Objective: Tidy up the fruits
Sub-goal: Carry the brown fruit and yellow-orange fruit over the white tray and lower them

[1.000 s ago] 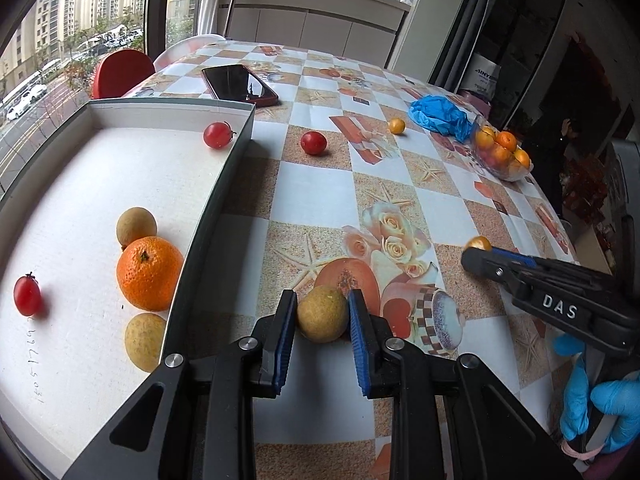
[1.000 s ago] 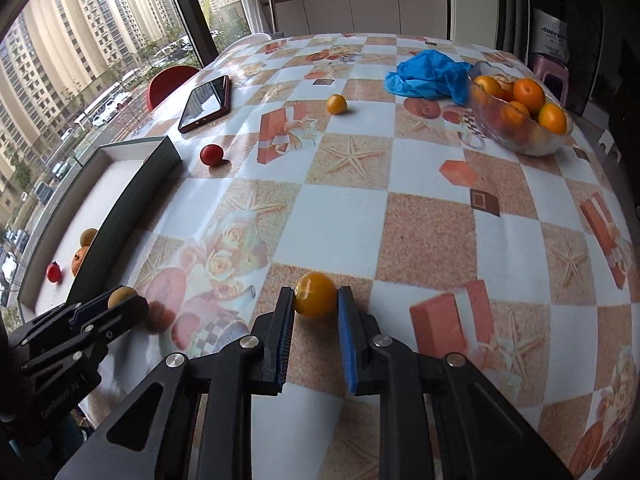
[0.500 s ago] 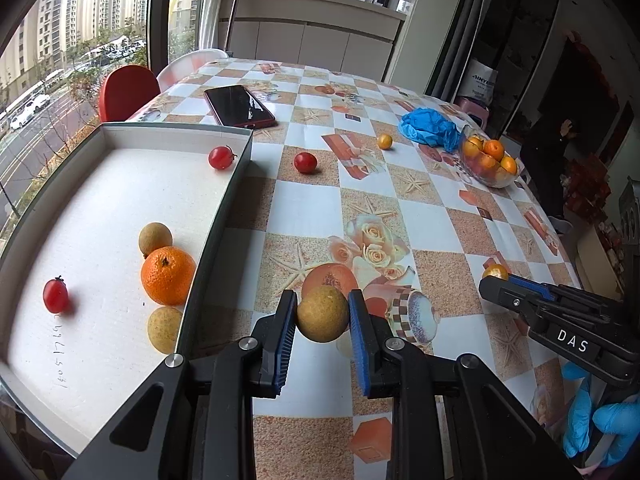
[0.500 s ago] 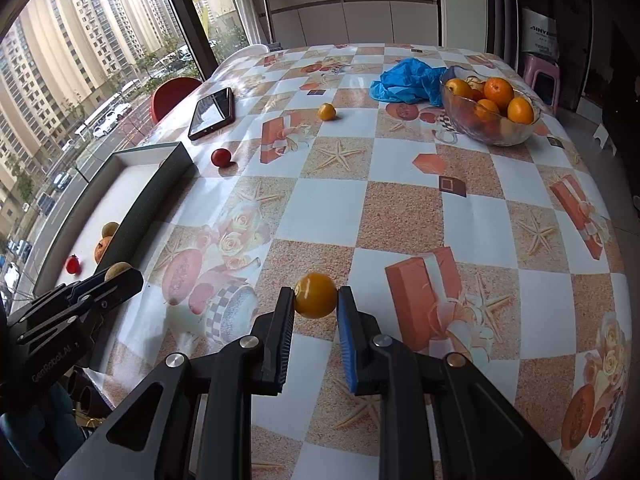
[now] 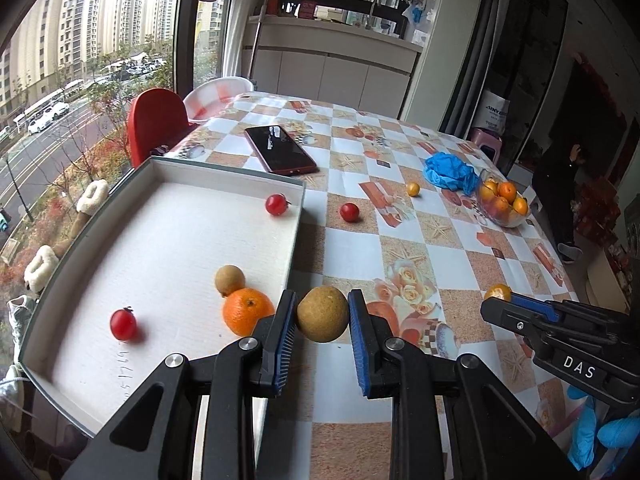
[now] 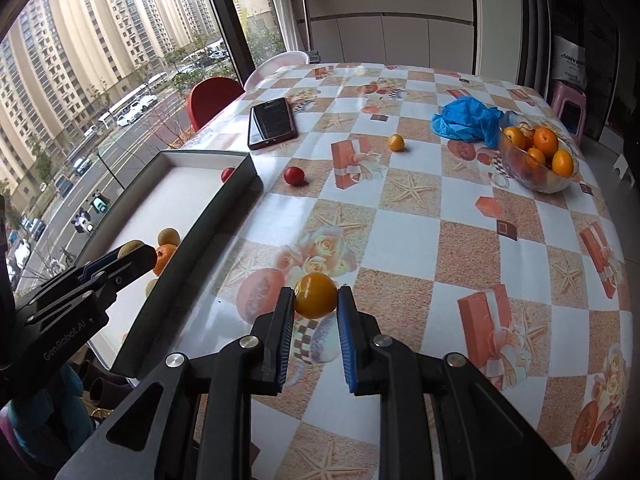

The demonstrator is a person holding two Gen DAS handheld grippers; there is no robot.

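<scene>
My left gripper [image 5: 322, 316] is shut on a brown round fruit [image 5: 322, 314] and holds it in the air beside the right wall of the white tray [image 5: 295, 236]. The tray holds an orange [image 5: 248, 311], a brown fruit [image 5: 229, 279] and two red tomatoes [image 5: 123, 324], [image 5: 276, 204]. My right gripper [image 6: 316, 300] is shut on a small yellow-orange fruit [image 6: 316, 295], raised above the tablecloth. It also shows in the left wrist view [image 5: 498, 293]. A red tomato [image 6: 294, 176] and a small yellow fruit [image 6: 396, 142] lie loose on the table.
A glass bowl of oranges [image 6: 538, 164] stands at the far right beside a crumpled blue glove [image 6: 466, 120]. A dark phone [image 6: 272, 122] lies behind the tray. A red chair [image 5: 154, 124] stands at the table's far left edge.
Both grippers have lifted with their fruits and the table looks farther below. The left gripper has drifted toward the tray wall.
</scene>
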